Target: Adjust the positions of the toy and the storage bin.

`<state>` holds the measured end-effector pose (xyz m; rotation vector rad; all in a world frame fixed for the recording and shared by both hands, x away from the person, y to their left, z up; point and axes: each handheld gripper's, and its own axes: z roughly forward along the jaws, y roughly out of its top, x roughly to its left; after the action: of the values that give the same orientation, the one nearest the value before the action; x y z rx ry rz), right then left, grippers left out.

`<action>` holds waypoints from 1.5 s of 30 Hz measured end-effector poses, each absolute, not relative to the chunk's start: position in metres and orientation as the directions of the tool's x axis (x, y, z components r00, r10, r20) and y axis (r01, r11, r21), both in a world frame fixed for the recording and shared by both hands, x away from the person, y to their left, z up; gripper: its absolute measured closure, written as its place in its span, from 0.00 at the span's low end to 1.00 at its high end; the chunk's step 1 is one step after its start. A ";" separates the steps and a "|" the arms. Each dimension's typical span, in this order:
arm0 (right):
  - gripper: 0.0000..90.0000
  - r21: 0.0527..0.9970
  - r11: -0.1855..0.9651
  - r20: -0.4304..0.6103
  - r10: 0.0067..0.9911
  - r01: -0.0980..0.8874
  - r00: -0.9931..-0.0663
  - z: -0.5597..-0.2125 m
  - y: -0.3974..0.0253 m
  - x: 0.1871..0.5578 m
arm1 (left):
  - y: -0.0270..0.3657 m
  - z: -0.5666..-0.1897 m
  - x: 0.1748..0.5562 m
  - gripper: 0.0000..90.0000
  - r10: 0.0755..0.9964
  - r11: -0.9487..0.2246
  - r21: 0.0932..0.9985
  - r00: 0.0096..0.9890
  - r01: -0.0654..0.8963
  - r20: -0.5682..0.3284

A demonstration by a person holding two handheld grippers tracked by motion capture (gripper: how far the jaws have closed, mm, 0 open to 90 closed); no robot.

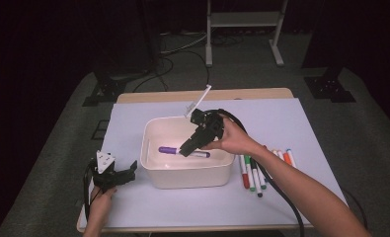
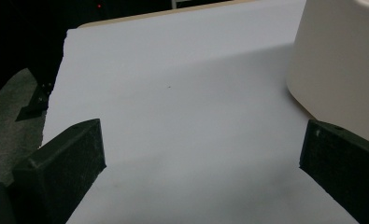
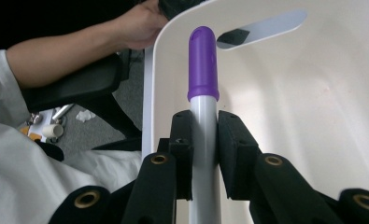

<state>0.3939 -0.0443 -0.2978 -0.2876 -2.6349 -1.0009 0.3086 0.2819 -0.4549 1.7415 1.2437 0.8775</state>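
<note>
A white bin (image 1: 155, 170) stands mid-table on a pale sheet. My right gripper (image 1: 186, 149) reaches down into it, shut on a purple-capped marker (image 1: 170, 150) with a white barrel. In the right gripper view the marker (image 3: 203, 65) runs up between the closed jaws, cap toward the bin wall (image 3: 313, 102) with its handle slot. My left gripper (image 1: 118, 177) rests open on the sheet just left of the bin, nothing between its fingers (image 2: 70, 158). The bin's outer wall (image 2: 341, 70) shows at the right of the left gripper view.
Several markers (image 1: 254, 173) with red, green, orange and blue caps lie on the sheet right of the bin. A white stick (image 1: 198, 101) leans at the bin's far rim. The table's wooden edge (image 1: 202, 95) runs behind; a person's sleeve (image 3: 28, 177) is close.
</note>
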 end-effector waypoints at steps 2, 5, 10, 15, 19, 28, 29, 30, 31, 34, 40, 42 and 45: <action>0.84 0.596 0.751 0.356 0.070 0.284 -0.932 -0.304 -0.039 0.395 | 0.282 -0.455 0.309 0.00 0.958 -0.191 0.897 0.274 0.398 0.082; 0.84 0.572 0.772 0.355 0.071 0.276 -0.932 -0.311 -0.032 0.396 | 0.282 -0.455 0.309 0.00 0.958 -0.192 0.898 0.276 0.396 0.083; 0.84 0.540 0.800 0.352 0.065 0.260 -0.934 -0.322 -0.025 0.398 | 0.282 -0.455 0.309 0.00 0.958 -0.190 0.898 0.276 0.397 0.081; 0.84 0.507 0.825 0.358 0.062 0.249 -0.932 -0.332 -0.015 0.398 | 0.282 -0.455 0.309 0.00 0.960 -0.183 0.898 0.271 0.400 0.076; 0.84 0.490 0.839 0.352 0.056 0.235 -0.934 -0.337 -0.011 0.399 | 0.282 -0.455 0.309 0.00 0.959 -0.186 0.898 0.273 0.400 0.077; 0.84 0.432 0.874 0.343 0.070 0.223 -0.937 -0.347 -0.004 0.398 | 0.283 -0.455 0.309 0.00 0.959 -0.186 0.898 0.274 0.400 0.076; 0.84 0.418 0.882 0.341 0.070 0.218 -0.938 -0.349 -0.002 0.398 | 0.283 -0.455 0.309 0.00 0.960 -0.182 0.898 0.272 0.401 0.073; 0.84 0.418 0.882 0.341 0.070 0.218 -0.938 -0.349 -0.002 0.398 | 0.283 -0.455 0.309 0.00 0.960 -0.182 0.898 0.272 0.401 0.073; 0.84 0.414 0.885 0.338 0.069 0.214 -0.939 -0.350 -0.001 0.397 | 0.283 -0.455 0.309 0.00 0.960 -0.181 0.897 0.272 0.402 0.072; 0.84 0.396 0.896 0.334 0.060 0.198 -0.941 -0.354 0.002 0.397 | 0.282 -0.455 0.309 0.00 0.959 -0.185 0.898 0.275 0.400 0.075; 0.83 0.378 0.905 0.324 0.069 0.196 -0.943 -0.356 0.002 0.397 | 0.283 -0.455 0.309 0.00 0.959 -0.183 0.898 0.274 0.401 0.073; 0.76 0.380 0.905 0.311 0.070 0.191 -0.948 -0.357 0.002 0.396 | 0.283 -0.455 0.309 0.00 0.959 -0.185 0.898 0.275 0.400 0.075; 0.75 0.382 0.904 0.299 0.074 0.191 -0.951 -0.355 0.001 0.395 | 0.283 -0.455 0.309 0.00 0.958 -0.186 0.897 0.275 0.400 0.075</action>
<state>0.3951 0.0008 -0.3553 -0.1981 -2.7901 -0.6000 0.3090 0.2826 -0.4549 1.7375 1.2455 0.8707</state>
